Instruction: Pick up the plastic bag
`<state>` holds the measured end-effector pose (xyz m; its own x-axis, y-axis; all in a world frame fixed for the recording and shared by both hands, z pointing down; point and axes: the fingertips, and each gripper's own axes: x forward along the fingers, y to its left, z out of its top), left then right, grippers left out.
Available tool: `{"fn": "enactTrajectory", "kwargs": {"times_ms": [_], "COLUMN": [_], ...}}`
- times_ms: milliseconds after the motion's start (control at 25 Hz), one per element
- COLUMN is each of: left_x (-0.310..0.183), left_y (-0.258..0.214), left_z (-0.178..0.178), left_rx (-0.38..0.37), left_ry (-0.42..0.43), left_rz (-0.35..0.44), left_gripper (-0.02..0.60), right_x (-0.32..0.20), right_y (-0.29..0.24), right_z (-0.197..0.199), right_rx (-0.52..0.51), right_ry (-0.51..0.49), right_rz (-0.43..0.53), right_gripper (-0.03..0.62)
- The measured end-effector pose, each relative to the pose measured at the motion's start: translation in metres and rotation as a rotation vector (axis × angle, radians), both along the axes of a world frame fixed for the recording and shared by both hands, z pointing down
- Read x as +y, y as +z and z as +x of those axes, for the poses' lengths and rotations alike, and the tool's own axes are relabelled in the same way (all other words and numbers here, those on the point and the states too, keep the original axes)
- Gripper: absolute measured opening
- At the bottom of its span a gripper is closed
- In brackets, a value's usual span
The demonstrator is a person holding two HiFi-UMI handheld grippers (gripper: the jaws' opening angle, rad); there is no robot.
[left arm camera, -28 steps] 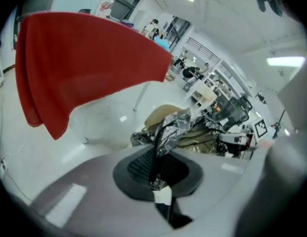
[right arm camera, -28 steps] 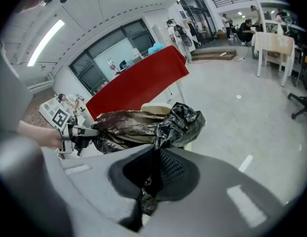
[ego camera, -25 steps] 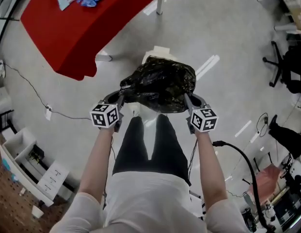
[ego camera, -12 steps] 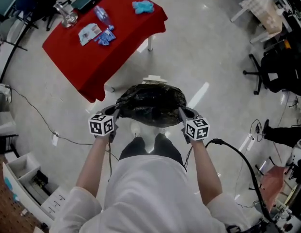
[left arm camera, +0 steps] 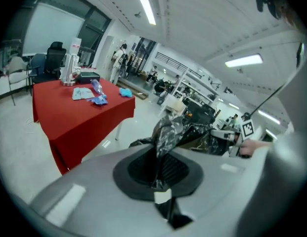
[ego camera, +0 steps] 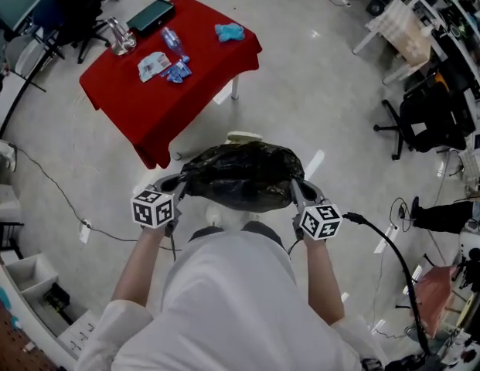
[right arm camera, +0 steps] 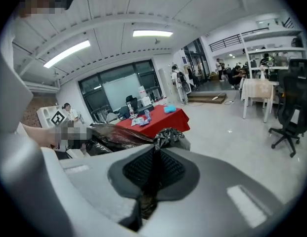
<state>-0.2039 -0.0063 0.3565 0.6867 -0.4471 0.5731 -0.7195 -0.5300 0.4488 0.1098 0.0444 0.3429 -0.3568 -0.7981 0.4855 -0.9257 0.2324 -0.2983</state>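
The black plastic bag was held above the floor, stretched between the two grippers. One edge was clamped in the closed left gripper, and the other edge in the closed right gripper. A red desk was seen beyond it.

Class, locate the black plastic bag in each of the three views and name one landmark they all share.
Head view: plastic bag at centre, stretched wide below the red table.
Left gripper view: plastic bag at centre, pinched in the shut jaws, trailing right.
Right gripper view: plastic bag at centre, pinched in the shut jaws, spreading left.
Shared landmark: red table, upper left, left and mid-background respectively.
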Motion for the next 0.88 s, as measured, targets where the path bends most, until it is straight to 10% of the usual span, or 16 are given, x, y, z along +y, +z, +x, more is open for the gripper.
{"fn": "enactTrajectory", "kwargs": {"times_ms": [520,880], "left_x": [0.025,0.051], "left_y": [-0.051,-0.098], "left_z": [0.009,0.036], "left_rx": [-0.076,-0.064], "left_ry": [0.115,0.033], "left_rz": [0.115,0.15], "left_gripper": [0.008,0.008], "right_x": [0.05,0.076], "right_y": [-0.049,-0.103], "right_z": [-0.014,0.024], "right_rx": [0.051,0.049], "right_ry": [0.038,0.008], "right_rz": [0.109,0.176], "right_gripper": [0.005,0.005]}}
